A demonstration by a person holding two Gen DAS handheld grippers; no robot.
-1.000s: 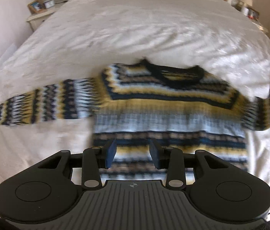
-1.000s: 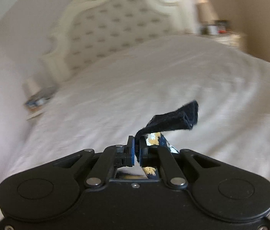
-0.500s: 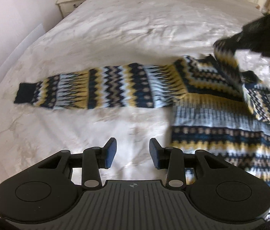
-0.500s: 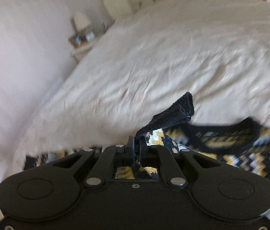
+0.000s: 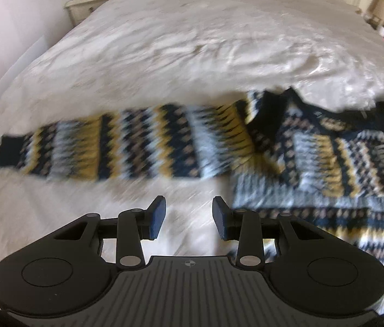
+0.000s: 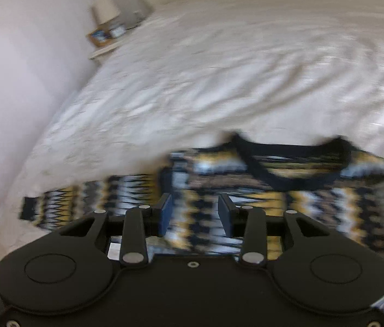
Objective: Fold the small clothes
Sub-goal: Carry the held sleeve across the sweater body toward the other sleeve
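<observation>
White, rumpled bedding (image 5: pixel 192 54) covers the whole bed, and on it lies the patterned sweater (image 5: pixel 314 158), knitted in navy, mustard and pale blue bands. Its body sits toward the right side of the left wrist view, front up, with the dark neckline (image 6: pixel 290 163) facing the headboard end. One sleeve (image 5: pixel 115 147) stretches straight out to the left across the bedding, dark cuff at its far tip. The other sleeve (image 5: pixel 336 163) is folded in across the chest (its zigzag bands run crosswise over the body's stripes).

Above the folded-in part, the right gripper (image 6: pixel 193 214) hovers with its jaws standing apart; they have just been opening, and nothing is between the blue pads now, only the knit lying below them. Part of this gripper shows as a dark shape at the right edge of the left wrist view.

Off the sweater's lower left side, the left gripper (image 5: pixel 188 220) is over bare bedding, near the hem corner, its fingers moderately apart and holding nothing.

Beyond the bed, a nightstand (image 5: pixel 88 5) with framed pictures stands against the pale wall, and a small lamp (image 6: pixel 106 9) sits on it.
</observation>
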